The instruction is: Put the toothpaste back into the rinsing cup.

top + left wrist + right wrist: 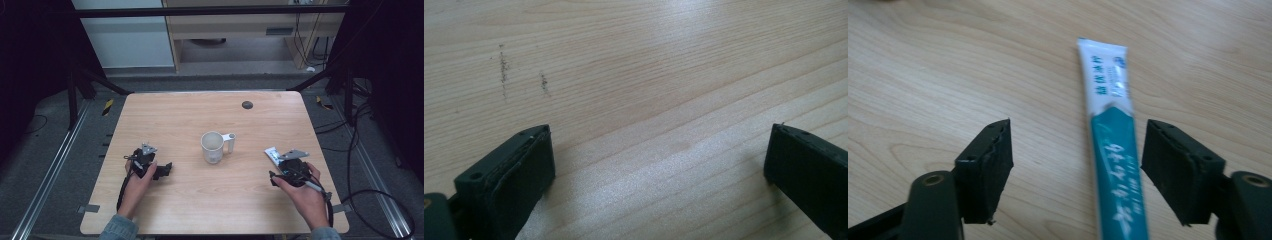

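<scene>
Between the two black jaws of the right claw (1075, 165), a flat white and teal toothpaste tube (1113, 150) is lying on the pale wooden bench (165, 120), at its right side as the high view (273, 154) is showing it. Its long axis is running straight ahead along the line of the jaws, with the white crimped end pointing away from the claw and the teal body passing back beneath it. That claw is standing open: both pads are clear of the tube, which is sitting off-centre, just beside one jaw and well apart from the other. Judging by this, a closing pinch would be squeezing across the narrow width of the tube, and a small sideways shift would be centring it first. The right hand (305, 192) is plainly the nearer one. A white plastic mug with a side handle (214, 147) is standing upright in the middle of the bench, well apart from the tube. Farther off, the left claw (659, 165) is resting low over bare wood, its jaws spread wide with nothing between them, held by the left hand (137, 182) at the bench's left side.
</scene>
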Demonstrator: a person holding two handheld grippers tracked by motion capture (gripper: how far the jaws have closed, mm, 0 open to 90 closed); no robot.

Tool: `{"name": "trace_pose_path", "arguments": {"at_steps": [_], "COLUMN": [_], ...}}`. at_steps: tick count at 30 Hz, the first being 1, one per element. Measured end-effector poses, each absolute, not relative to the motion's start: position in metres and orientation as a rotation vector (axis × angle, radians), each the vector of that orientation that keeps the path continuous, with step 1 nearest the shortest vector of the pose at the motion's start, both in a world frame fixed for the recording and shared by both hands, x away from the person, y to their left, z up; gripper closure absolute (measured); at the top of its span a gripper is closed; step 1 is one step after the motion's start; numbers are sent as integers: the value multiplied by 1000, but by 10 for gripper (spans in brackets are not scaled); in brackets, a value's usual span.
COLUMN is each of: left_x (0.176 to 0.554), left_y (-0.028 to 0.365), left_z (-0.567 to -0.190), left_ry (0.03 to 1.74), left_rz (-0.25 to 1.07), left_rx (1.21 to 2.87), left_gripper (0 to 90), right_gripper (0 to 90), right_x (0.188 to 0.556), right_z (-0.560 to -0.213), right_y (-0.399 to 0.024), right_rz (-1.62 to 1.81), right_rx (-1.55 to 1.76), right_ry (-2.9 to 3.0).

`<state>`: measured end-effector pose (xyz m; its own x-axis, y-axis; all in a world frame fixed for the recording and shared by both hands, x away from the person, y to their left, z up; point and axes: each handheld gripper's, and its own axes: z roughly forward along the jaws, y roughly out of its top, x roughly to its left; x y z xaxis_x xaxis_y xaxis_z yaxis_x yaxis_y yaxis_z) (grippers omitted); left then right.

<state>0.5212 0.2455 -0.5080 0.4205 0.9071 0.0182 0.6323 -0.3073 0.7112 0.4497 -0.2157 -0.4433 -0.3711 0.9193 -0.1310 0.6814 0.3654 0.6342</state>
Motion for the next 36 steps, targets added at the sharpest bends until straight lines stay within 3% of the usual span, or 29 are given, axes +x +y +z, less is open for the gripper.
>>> {"name": "trace_pose_path", "arguments": {"at_steps": [18, 36], "left_x": [522, 523], "left_y": [246, 246], "left_z": [-508, -508], "left_ry": [1297, 1292], "left_rz": [561, 561], "left_rx": [2051, 2050], "left_gripper": [0, 0], "right_gripper": [451, 462], "right_x": [489, 514], "right_z": [-413, -428], "right_y": [-251, -246], "right_rz": [541, 477], "right_rx": [1468, 1539], "right_ry": [2221, 2341]}}
